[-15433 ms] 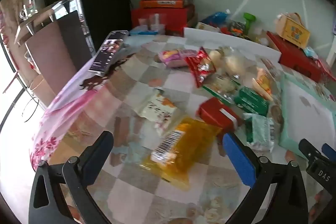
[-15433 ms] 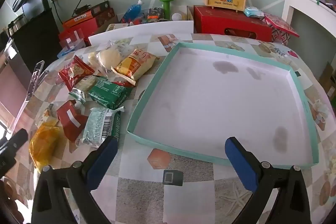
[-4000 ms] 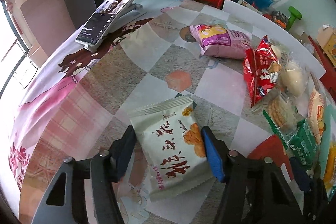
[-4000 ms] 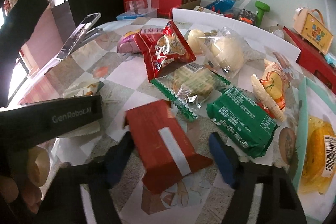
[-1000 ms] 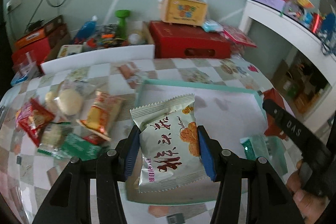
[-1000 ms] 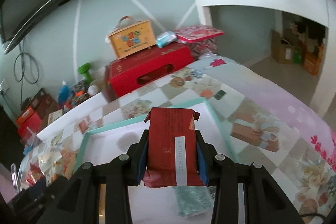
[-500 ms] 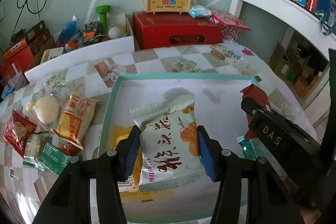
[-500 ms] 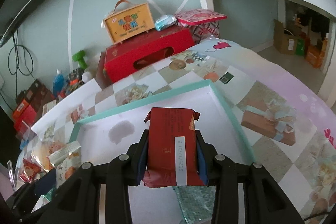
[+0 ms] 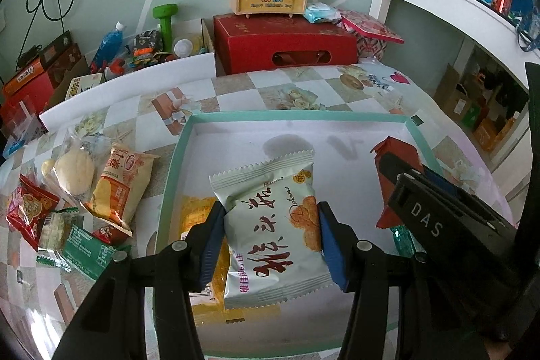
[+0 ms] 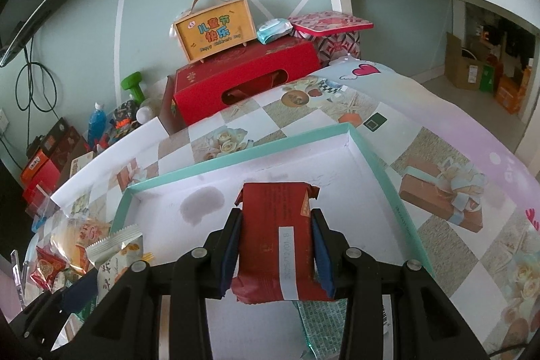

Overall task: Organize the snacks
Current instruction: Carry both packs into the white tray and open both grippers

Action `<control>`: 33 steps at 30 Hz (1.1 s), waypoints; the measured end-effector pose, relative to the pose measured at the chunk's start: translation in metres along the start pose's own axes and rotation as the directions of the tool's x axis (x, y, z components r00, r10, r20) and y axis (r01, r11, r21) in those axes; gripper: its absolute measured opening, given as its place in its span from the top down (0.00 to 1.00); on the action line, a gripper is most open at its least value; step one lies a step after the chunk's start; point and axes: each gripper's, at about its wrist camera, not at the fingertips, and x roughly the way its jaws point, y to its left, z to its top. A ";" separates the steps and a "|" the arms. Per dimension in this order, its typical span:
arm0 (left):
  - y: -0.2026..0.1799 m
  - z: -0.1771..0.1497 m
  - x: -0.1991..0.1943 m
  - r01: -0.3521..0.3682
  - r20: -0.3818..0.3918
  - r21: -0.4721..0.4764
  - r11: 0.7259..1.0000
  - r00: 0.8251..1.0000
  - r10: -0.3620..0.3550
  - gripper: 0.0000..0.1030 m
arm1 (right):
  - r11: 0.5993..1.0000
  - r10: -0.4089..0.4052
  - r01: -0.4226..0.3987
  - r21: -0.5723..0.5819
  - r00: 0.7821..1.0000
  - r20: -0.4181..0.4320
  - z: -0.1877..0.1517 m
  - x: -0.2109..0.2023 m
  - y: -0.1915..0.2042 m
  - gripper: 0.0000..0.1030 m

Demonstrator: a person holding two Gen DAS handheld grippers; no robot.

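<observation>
Two snacks now hang over the teal-rimmed tray (image 9: pixel 175 157), carried in from the worktop. Left gripper (image 9: pixel 270 242) fingers clamp the white packet (image 9: pixel 270 225); right gripper (image 10: pixel 275 255) fingers clamp the red packet (image 10: pixel 275 238). Both are positioned for release beside the yellow packet (image 9: pixel 195 211) already inside.

light: soft daylight, even | shadows: faint | focus: sharp | edges: fisheye-bent, dark corners

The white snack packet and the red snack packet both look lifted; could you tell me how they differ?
The white snack packet is pale with red lettering and serrated ends; the red snack packet is dark red with a white label strip. The white one sits in the left tool, the red one in the right tool. Both are clamped above the teal-rimmed tray.
</observation>
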 end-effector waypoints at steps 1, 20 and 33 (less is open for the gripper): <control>0.000 0.000 0.000 -0.001 -0.003 -0.001 1.000 1.000 0.001 0.45 | 1.000 0.001 -0.001 0.001 1.000 0.002 0.000 -0.001 0.000 0.58; 0.015 0.005 -0.015 -0.032 0.033 -0.033 0.999 0.999 0.033 0.43 | 1.000 -0.013 0.013 -0.008 0.999 0.029 0.004 -0.009 0.004 0.58; 0.088 0.001 -0.019 -0.197 0.027 -0.336 0.921 0.975 0.219 0.04 | 0.995 -0.039 0.043 -0.094 0.998 0.050 0.000 -0.003 0.018 0.00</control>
